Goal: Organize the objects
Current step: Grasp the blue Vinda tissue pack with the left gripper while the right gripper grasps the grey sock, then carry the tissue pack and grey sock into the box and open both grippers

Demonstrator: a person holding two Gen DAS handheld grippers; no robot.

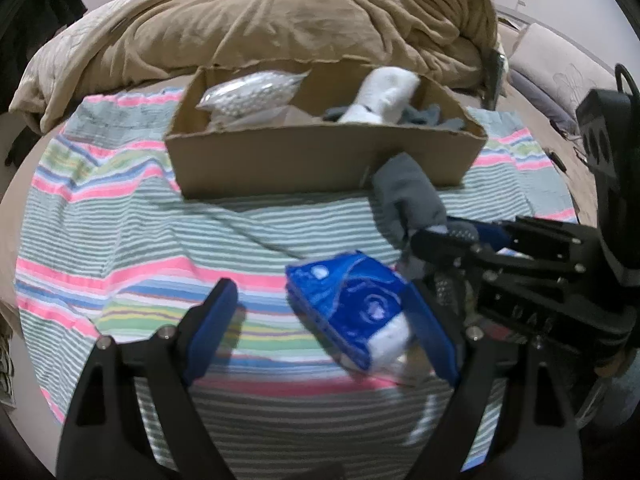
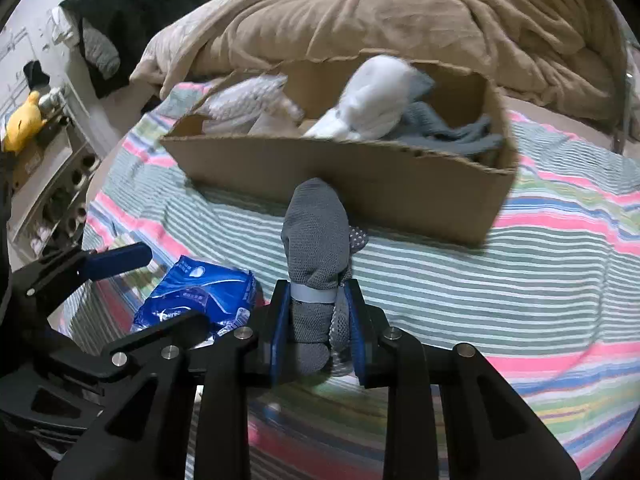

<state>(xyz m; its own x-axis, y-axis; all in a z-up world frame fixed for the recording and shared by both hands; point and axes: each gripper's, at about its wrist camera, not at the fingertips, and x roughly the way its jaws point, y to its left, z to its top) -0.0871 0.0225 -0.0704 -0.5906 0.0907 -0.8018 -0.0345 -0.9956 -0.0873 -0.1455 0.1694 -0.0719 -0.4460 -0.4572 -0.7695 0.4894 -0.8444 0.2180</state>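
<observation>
A cardboard box [image 1: 320,160] stands on a striped cloth and holds a white sock bundle [image 1: 384,96], a clear bag of white items [image 1: 248,94] and grey cloth. My right gripper [image 2: 318,324] is shut on a rolled grey sock [image 2: 316,232] just in front of the box [image 2: 360,176]; it shows in the left wrist view too [image 1: 412,192]. My left gripper [image 1: 324,328] is open around a blue tissue pack [image 1: 356,304], whose right end touches the right finger. The pack also shows in the right wrist view [image 2: 200,296].
A rumpled tan blanket [image 1: 280,24] lies behind the box. The striped cloth [image 1: 120,240] covers the bed. A shelf with a yellow plush toy [image 2: 22,120] and dark clothes [image 2: 132,12] are at the left. The two grippers are close together.
</observation>
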